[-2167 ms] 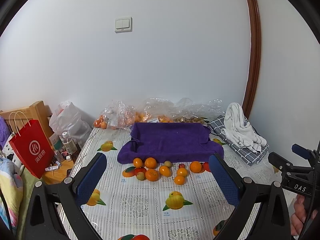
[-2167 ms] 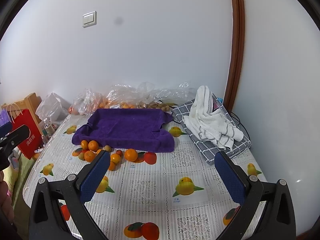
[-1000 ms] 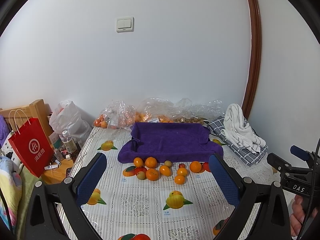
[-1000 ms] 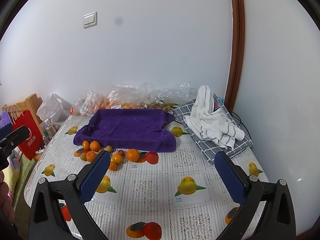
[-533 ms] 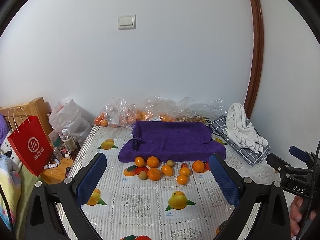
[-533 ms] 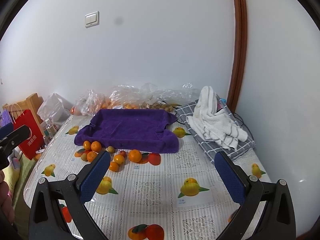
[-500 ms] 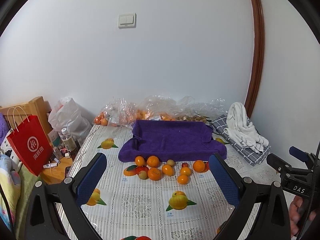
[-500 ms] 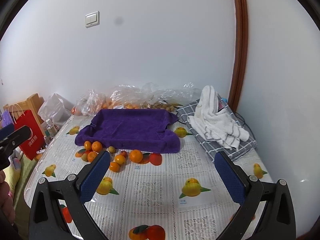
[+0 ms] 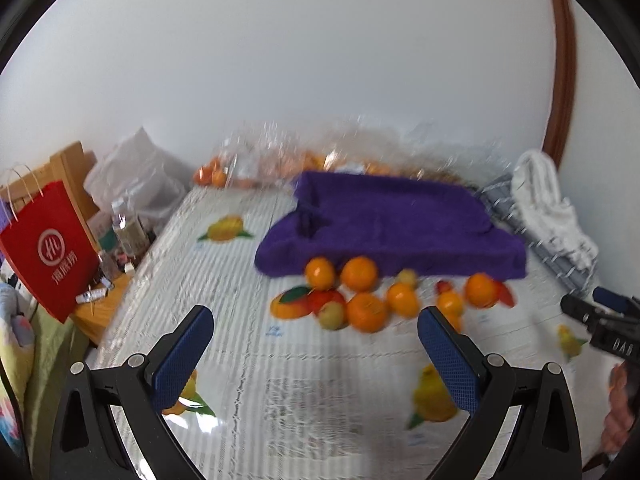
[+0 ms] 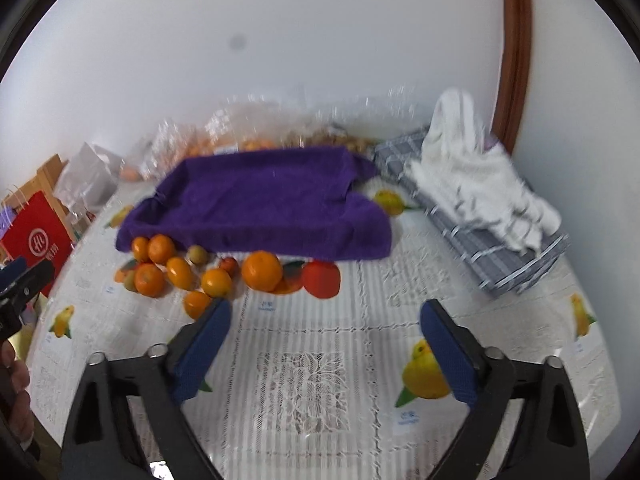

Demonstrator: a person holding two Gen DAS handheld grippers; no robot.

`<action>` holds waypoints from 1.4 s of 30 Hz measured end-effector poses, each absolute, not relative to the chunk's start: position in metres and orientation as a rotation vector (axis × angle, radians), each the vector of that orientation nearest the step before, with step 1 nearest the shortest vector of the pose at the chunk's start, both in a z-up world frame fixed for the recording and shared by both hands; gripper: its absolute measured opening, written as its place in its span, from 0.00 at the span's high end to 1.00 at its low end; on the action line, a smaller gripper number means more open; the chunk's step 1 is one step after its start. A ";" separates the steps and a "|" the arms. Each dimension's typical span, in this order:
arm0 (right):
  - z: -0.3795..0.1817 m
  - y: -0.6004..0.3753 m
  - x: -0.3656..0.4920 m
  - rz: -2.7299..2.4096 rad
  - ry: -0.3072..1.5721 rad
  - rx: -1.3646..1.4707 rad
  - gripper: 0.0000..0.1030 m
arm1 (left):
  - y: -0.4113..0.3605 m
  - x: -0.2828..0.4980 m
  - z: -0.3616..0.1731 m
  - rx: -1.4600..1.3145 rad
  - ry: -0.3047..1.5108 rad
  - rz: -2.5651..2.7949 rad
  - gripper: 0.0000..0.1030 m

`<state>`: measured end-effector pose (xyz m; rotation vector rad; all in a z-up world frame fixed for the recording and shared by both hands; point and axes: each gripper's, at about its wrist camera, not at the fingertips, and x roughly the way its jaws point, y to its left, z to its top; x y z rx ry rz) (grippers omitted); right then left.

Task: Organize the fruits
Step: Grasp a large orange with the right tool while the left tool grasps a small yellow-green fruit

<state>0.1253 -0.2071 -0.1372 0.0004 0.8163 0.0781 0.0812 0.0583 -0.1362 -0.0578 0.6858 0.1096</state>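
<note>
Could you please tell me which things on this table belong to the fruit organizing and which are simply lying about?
Belongs to the job:
- loose oranges
- small greenish fruits
- purple towel-lined tray
- left tongs, open
- right tongs, open

Just lying about:
- white towel
- grey checked cloth
- red paper bag
- plastic bags

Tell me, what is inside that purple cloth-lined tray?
Nothing shows inside the purple cloth-lined tray: its visible bottom is bare cloth. The loose fruits lie on the table in front of it. The raised front edge hides the nearest strip inside.
</note>
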 end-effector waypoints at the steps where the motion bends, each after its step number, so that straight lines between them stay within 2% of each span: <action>1: -0.142 -0.207 0.130 0.077 0.826 -0.001 0.11 | 0.066 0.086 -0.146 -0.069 0.708 0.106 0.00; 3: -0.158 -0.204 0.142 0.079 0.859 -0.003 0.17 | 0.075 0.093 -0.160 -0.074 0.734 0.122 0.00; 11: -0.191 -0.196 0.170 0.099 0.889 -0.007 0.28 | 0.105 0.113 -0.200 -0.075 0.845 0.119 0.01; 14: -0.196 -0.191 0.180 0.120 0.894 -0.007 0.29 | 0.109 0.116 -0.210 -0.078 0.885 0.109 0.01; 18: -0.202 -0.181 0.190 0.175 0.899 -0.012 0.34 | 0.120 0.119 -0.225 -0.146 0.936 0.096 0.02; 26: -0.210 -0.151 0.209 0.235 0.904 -0.039 0.35 | 0.119 0.124 -0.224 -0.161 0.911 0.059 0.02; 28: -0.215 -0.146 0.216 0.241 0.921 -0.051 0.41 | 0.115 0.129 -0.224 -0.160 0.913 0.050 0.02; 29: -0.217 -0.145 0.217 0.248 0.930 -0.051 0.46 | 0.112 0.132 -0.223 -0.153 0.912 0.041 0.04; 31: -0.218 -0.143 0.218 0.251 0.920 -0.060 0.48 | 0.105 0.138 -0.223 -0.141 0.908 0.015 0.08; 33: -0.217 -0.144 0.217 0.286 0.918 -0.053 0.59 | 0.099 0.145 -0.222 -0.125 0.903 0.001 0.15; 42: -0.212 -0.171 0.198 0.246 0.913 -0.040 0.59 | 0.083 0.165 -0.220 -0.089 0.884 -0.073 0.44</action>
